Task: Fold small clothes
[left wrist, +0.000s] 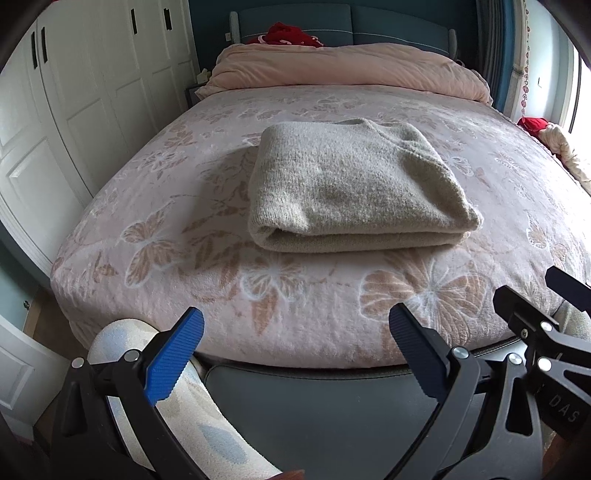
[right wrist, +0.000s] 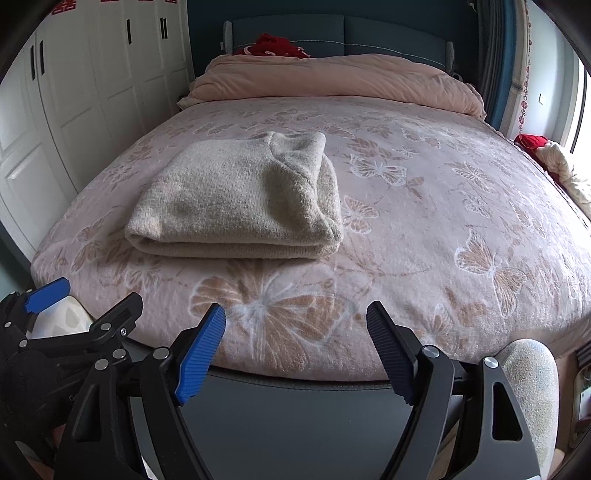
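Observation:
A beige knit sweater (left wrist: 354,184) (right wrist: 236,206) lies folded into a thick rectangle on the pink butterfly-print bed (left wrist: 207,266) (right wrist: 443,229). My left gripper (left wrist: 295,343) hangs open over the foot of the bed, short of the sweater, with nothing between its blue pads. My right gripper (right wrist: 295,339) is also open and empty, near the bed's front edge, to the right of the sweater. The right gripper's black frame shows at the right edge of the left wrist view, and the left gripper's at the lower left of the right wrist view.
A rolled pink duvet (left wrist: 347,70) lies across the head of the bed, with red cloth (left wrist: 291,35) behind it. White wardrobe doors (left wrist: 92,85) stand to the left. A dark padded footboard (left wrist: 332,398) runs below the grippers. Legs in patterned trousers (left wrist: 207,424) (right wrist: 532,398) flank it.

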A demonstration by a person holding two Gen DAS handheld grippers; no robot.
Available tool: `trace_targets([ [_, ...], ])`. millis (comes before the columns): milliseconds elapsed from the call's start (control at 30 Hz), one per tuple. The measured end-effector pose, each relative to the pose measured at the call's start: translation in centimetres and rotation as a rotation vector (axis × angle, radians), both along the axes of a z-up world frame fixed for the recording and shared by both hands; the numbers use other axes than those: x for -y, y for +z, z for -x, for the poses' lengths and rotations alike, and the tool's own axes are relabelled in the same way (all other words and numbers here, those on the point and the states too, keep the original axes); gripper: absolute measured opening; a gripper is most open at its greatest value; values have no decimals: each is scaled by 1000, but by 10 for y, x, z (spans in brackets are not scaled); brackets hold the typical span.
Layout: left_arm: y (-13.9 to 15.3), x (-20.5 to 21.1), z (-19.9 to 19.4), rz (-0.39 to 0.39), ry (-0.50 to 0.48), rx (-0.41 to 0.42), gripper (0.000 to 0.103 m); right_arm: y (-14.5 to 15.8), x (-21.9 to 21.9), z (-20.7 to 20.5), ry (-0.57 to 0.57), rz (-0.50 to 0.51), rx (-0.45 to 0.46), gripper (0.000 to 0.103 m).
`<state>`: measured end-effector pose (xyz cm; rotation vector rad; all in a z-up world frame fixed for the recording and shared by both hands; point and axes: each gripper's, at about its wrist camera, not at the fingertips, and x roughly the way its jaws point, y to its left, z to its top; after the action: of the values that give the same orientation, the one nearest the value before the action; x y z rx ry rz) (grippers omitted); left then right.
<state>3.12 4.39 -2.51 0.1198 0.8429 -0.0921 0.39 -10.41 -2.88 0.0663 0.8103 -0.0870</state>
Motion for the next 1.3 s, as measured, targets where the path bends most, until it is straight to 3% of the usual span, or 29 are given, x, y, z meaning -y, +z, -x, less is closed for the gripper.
trace_targets([
  [600, -7, -3, -6, 3, 11, -45, 98, -10, 2, -3, -3, -25, -26, 77],
  [1300, -7, 0, -4, -22, 13, -34, 98, -13, 5, -2, -19, -31, -31, 77],
])
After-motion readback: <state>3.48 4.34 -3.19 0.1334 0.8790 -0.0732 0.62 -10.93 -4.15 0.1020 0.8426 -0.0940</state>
